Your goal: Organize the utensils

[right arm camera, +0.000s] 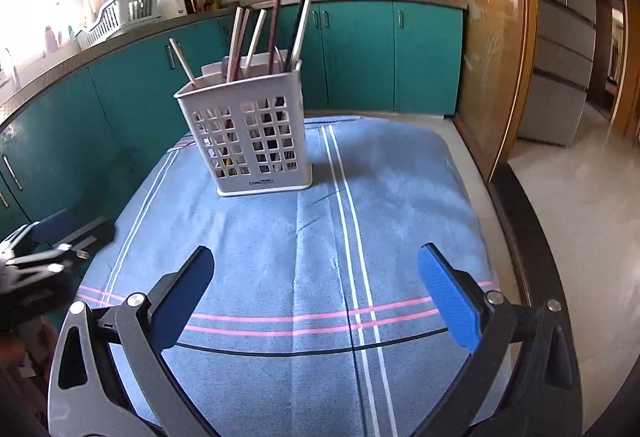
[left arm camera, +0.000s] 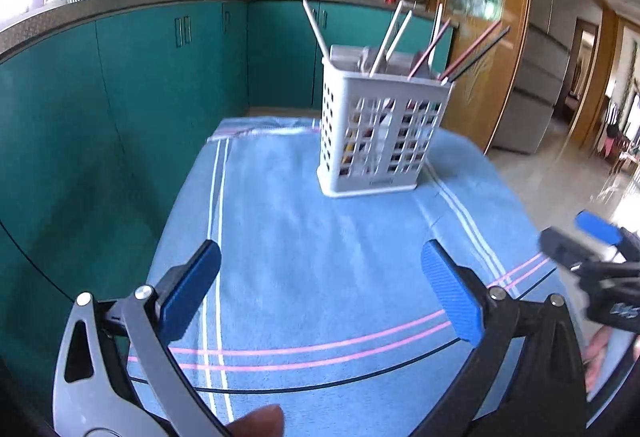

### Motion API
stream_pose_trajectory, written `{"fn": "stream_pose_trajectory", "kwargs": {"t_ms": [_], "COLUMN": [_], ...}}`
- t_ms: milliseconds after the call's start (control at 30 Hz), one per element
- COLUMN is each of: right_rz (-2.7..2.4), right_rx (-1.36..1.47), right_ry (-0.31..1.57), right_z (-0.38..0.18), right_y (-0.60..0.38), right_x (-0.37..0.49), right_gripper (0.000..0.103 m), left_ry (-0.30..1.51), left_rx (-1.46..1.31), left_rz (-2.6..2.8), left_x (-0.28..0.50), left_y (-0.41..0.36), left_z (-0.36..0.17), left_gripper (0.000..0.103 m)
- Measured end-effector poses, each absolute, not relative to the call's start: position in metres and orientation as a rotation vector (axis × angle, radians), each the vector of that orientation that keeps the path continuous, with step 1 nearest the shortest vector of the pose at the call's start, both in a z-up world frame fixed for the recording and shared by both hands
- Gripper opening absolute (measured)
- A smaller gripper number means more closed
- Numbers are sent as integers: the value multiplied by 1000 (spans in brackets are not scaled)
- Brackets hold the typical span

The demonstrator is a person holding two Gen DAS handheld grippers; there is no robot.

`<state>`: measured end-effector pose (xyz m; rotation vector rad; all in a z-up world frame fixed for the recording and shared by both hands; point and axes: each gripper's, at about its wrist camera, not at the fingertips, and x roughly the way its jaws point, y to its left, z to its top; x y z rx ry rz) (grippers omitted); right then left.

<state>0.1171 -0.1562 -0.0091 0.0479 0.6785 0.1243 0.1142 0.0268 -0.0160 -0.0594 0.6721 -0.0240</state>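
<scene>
A white slotted utensil holder (left arm camera: 380, 133) (right arm camera: 250, 141) stands upright at the far end of a blue striped cloth. Several chopsticks (left arm camera: 392, 37) (right arm camera: 276, 29) stick out of its top at angles. My left gripper (left arm camera: 320, 257) hovers open over the near part of the cloth, nothing between its blue pads. My right gripper (right arm camera: 314, 265) is open too, also over bare cloth, well short of the holder. Each gripper shows at the edge of the other's view: the right gripper (left arm camera: 592, 249) on the right side, the left gripper (right arm camera: 48, 241) on the left.
The blue cloth (left arm camera: 320, 221) (right arm camera: 400, 205) covers a small table. Teal kitchen cabinets (left arm camera: 120, 85) curve around the left and back. A wooden door frame (right arm camera: 492, 49) and tiled floor (right arm camera: 580, 221) lie to the right. A fingertip (left arm camera: 260, 423) shows at the bottom.
</scene>
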Motion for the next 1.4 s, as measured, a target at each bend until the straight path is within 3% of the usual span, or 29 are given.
{"fn": "stream_pose_trajectory", "kwargs": {"t_ms": [1400], "right_rz": [108], "right_rx": [22], "right_ry": [645], "right_z": [-16], "right_y": [-156], "right_x": [108], "right_gripper": [100], "left_ry": [639], "left_rx": [-62], "left_rz": [-37], "left_x": [111], "left_y": [26], "left_z": [-12], "left_gripper": [99]}}
